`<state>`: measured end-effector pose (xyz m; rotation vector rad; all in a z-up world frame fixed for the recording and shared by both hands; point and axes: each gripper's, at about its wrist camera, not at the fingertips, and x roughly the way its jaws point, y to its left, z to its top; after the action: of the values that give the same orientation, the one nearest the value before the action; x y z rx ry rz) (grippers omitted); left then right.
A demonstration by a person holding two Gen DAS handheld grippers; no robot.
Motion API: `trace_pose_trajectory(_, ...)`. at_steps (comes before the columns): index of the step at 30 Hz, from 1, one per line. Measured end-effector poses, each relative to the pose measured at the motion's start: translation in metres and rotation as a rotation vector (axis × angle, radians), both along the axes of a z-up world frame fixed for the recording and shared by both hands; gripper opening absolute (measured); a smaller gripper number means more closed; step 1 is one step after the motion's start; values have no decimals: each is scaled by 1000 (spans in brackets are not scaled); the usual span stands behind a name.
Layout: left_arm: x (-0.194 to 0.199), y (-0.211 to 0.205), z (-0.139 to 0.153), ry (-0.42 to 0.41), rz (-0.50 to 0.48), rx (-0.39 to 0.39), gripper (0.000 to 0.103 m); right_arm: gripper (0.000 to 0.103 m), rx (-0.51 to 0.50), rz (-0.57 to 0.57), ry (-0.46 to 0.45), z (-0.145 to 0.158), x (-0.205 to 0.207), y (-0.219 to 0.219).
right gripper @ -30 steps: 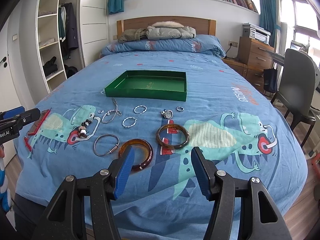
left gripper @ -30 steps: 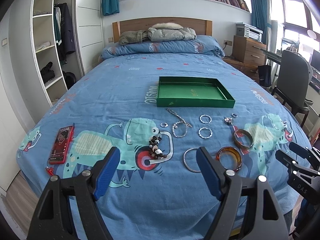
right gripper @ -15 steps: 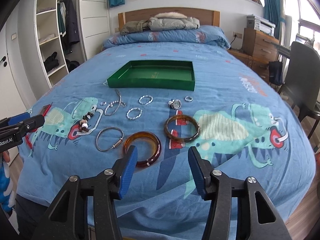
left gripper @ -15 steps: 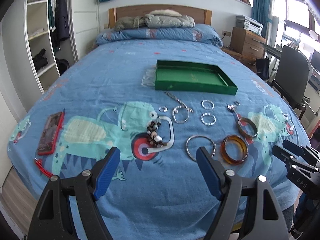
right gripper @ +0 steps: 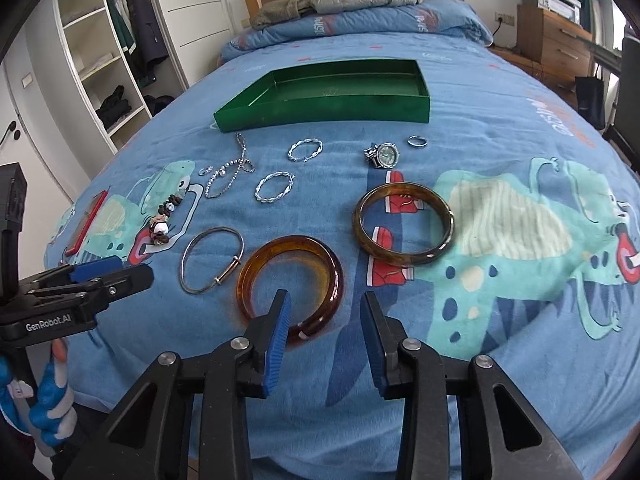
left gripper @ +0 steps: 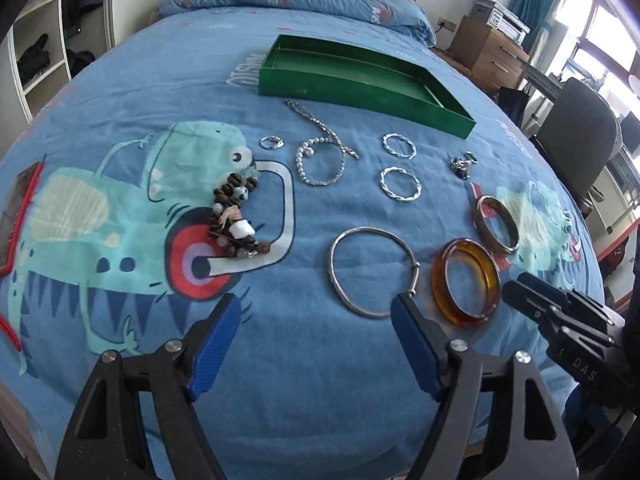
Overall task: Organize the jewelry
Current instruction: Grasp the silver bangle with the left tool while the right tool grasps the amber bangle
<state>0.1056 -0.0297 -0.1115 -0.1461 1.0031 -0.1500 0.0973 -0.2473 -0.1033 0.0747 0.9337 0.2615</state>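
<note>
The jewelry lay loose on the bed (right gripper: 500,92), the green tray (right gripper: 320,108) beyond it empty, so the first pickup was in hand. The right gripper (right gripper: 324,312), jaws closing, straddled the amber bangle (right gripper: 292,276) rim without pinching it. The left gripper (left gripper: 316,320) hung apart near the silver bangle (left gripper: 372,270). Next: clamp, lift, carry to tray.

Blue dinosaur bedspread (right gripper: 520,208), red phone (left gripper: 16,216), wooden dresser (right gripper: 560,40), open wardrobe shelves (right gripper: 104,52), grey chair (left gripper: 576,136)
</note>
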Motion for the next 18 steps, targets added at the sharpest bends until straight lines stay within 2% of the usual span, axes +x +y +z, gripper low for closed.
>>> trace_pose_trajectory(5, 18, -3, -14, 42, 16, 8, 72, 35, -5, 30, 45, -11, 16, 5)
trace_pose_trajectory(13, 35, -9, -28, 97, 31, 32, 57, 35, -40, 63, 82, -24, 34, 10)
trace_pose_trajectory(16, 40, -18, -30, 108, 24, 82, 48, 35, -55, 85, 92, -26, 39, 14)
trace_pose_trajectory(18, 43, -26, -31, 111, 2, 119, 38, 36, -83, 114, 108, -29, 43, 20)
